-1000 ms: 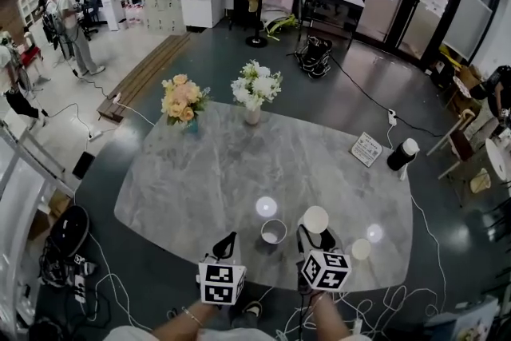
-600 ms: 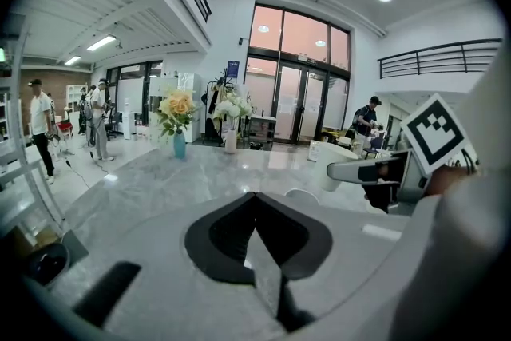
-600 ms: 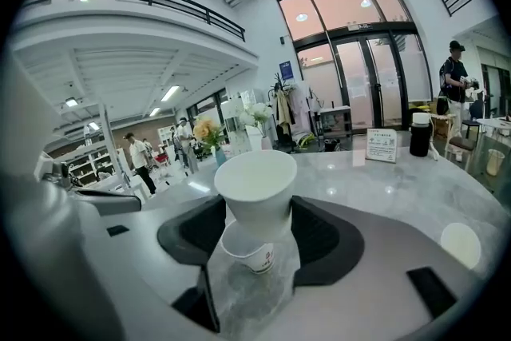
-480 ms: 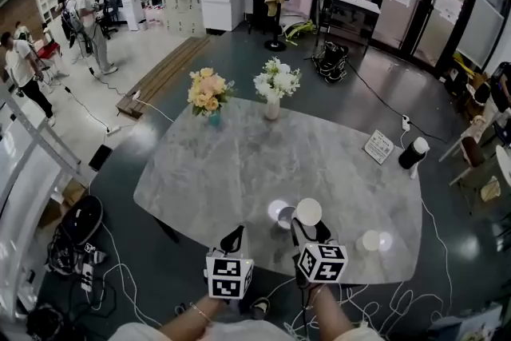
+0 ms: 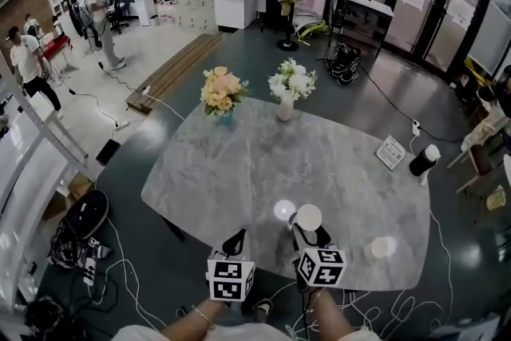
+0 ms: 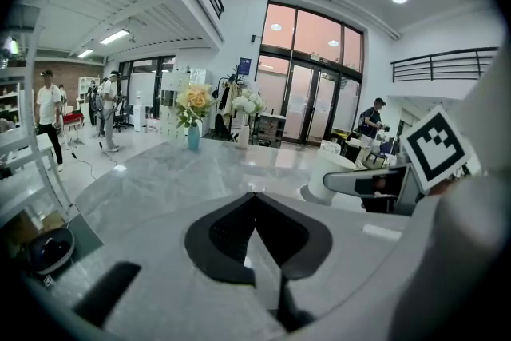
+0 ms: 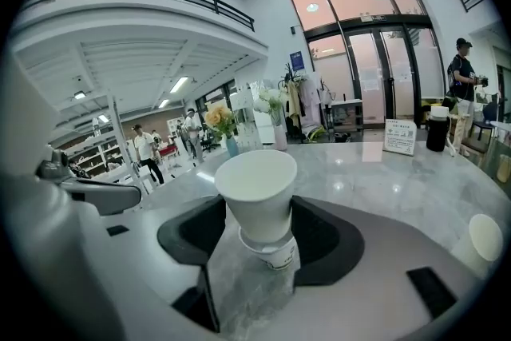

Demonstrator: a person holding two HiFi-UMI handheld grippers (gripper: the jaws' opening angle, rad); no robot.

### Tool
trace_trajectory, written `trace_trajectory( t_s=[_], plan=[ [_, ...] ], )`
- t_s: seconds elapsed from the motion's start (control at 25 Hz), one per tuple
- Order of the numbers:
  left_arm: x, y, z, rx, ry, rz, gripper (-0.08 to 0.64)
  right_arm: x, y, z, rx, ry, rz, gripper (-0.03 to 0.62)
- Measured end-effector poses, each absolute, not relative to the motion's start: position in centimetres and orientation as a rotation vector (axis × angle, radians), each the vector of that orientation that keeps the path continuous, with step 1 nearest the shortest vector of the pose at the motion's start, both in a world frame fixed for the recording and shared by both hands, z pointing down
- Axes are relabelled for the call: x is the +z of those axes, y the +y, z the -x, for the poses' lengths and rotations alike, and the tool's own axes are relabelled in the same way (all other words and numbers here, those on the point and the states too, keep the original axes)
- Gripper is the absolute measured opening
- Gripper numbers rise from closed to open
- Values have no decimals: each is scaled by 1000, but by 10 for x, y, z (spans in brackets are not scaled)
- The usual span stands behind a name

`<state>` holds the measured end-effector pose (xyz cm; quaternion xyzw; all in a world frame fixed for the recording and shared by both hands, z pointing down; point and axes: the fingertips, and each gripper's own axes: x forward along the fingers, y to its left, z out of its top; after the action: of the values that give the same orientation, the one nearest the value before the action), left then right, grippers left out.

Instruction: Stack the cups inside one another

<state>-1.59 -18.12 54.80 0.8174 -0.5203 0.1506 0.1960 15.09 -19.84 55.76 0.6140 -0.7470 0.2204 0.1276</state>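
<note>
My right gripper (image 5: 308,232) is shut on a white paper cup (image 5: 308,217), held upright near the table's front edge. In the right gripper view this cup (image 7: 257,194) sits between the jaws with its base lowered into a second white cup (image 7: 275,255) standing on the grey marble table (image 5: 239,164). From the head view the second cup is mostly hidden under the held one. A third cup (image 5: 375,249) stands alone to the right, also seen at the right gripper view's edge (image 7: 485,237). My left gripper (image 5: 234,240) hovers left of the cups, shut and empty (image 6: 255,200).
Two flower vases, one orange (image 5: 222,96) and one white (image 5: 291,85), stand at the table's far edge. A sign card (image 5: 391,152) and a black bottle (image 5: 423,161) are at the far right. Cables lie on the floor below the front edge.
My right gripper has carried its cup left and down, over the second cup and into its mouth. The left gripper has stayed shut beside it. The head view shifted.
</note>
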Motion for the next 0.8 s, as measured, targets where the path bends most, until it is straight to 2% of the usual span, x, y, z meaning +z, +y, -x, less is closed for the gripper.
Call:
trace_trajectory(
  t_s=[0.8],
  plan=[
    [556, -188, 25, 441, -1470, -2266, -5, 580, -201, -145, 656, -2143, -1740, 238]
  ],
)
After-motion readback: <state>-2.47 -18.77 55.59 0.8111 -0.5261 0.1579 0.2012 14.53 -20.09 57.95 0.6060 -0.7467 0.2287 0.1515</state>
